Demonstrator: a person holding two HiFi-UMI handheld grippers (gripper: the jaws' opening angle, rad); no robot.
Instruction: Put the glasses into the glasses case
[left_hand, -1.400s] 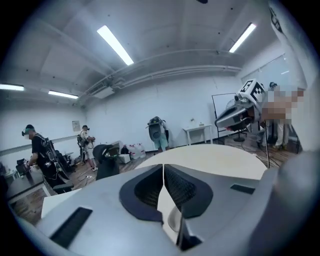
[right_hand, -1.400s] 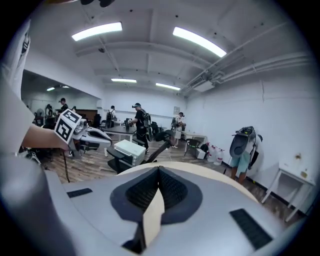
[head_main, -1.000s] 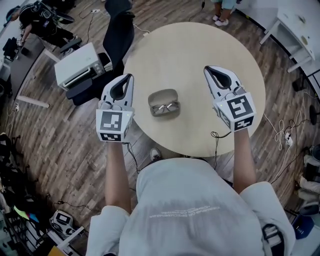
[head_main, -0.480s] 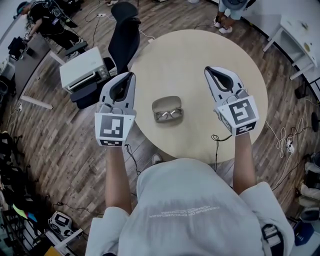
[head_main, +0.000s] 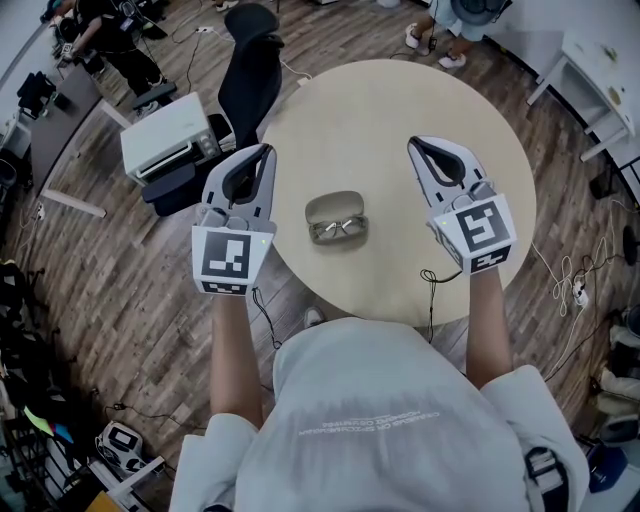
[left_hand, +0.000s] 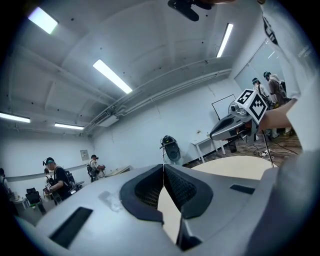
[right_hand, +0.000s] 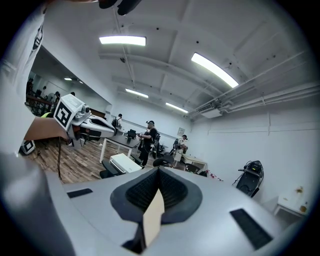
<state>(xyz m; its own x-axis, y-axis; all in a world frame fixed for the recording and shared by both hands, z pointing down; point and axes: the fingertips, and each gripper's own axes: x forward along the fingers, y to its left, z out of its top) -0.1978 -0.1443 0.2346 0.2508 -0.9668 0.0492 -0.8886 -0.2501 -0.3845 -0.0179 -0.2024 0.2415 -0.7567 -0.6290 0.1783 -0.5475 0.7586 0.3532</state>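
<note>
Mid-desk (head_main: 400, 100): open case (head_main: 333, 207), glasses (head_main: 337, 228) lying inside. Flanking it, well apart: left gripper (head_main: 262, 151), right gripper (head_main: 414, 141). Jaws on both closed tip to tip, gripping nothing.

Grey left gripper (head_main: 262, 151), right gripper (head_main: 412, 144); marker cubes (head_main: 229, 258); pale T-shirt (head_main: 390, 420).

You've got one round table (head_main: 400, 120), one glasses case (head_main: 335, 207), one pair of glasses (head_main: 337, 230), two grippers (left gripper (head_main: 263, 151), right gripper (head_main: 412, 144)), plus one black office chair (head_main: 250, 70) and one white box (head_main: 165, 140).
</note>
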